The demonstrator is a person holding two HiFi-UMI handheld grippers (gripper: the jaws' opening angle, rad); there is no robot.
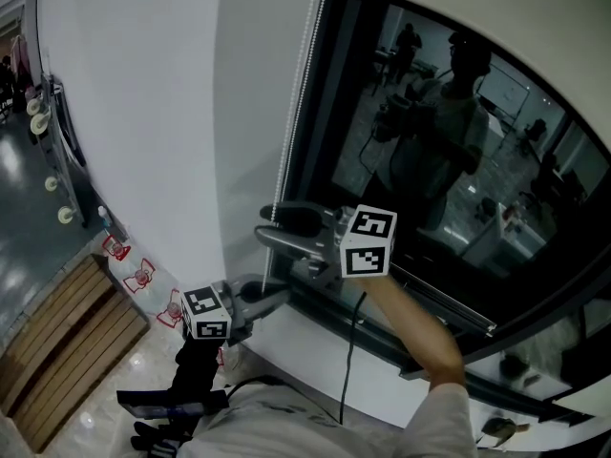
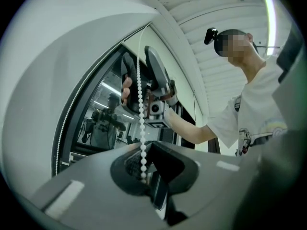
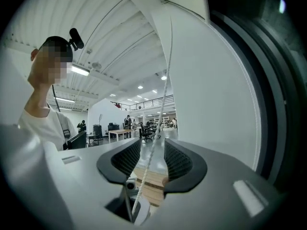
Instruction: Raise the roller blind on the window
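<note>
The left hand-held gripper has its jaws closed on the white bead chain of the roller blind. The chain runs down into the pinch point between the ribbed pads and stops there in the left gripper view. In the head view this gripper sits low and near, just off the white window sill, with its marker cube facing up.

The right hand-held gripper is higher and farther along the same chain. Its jaws stand apart, and the chain passes through the gap between the ribbed pads with clear space on both sides, so nothing is gripped. A bare forearm reaches up from the lower right to carry it.

From the two grippers the chain rises straight up, close along the left edge of the dark window, where the frame meets the white wall. The two grippers are stacked along it, apart from each other, the left one below.

The glass shows a dim reflection of the person and a lit room. I cannot make out the blind's fabric in any view. Far left and below, a strip of wooden flooring lies beside a glossy floor.
</note>
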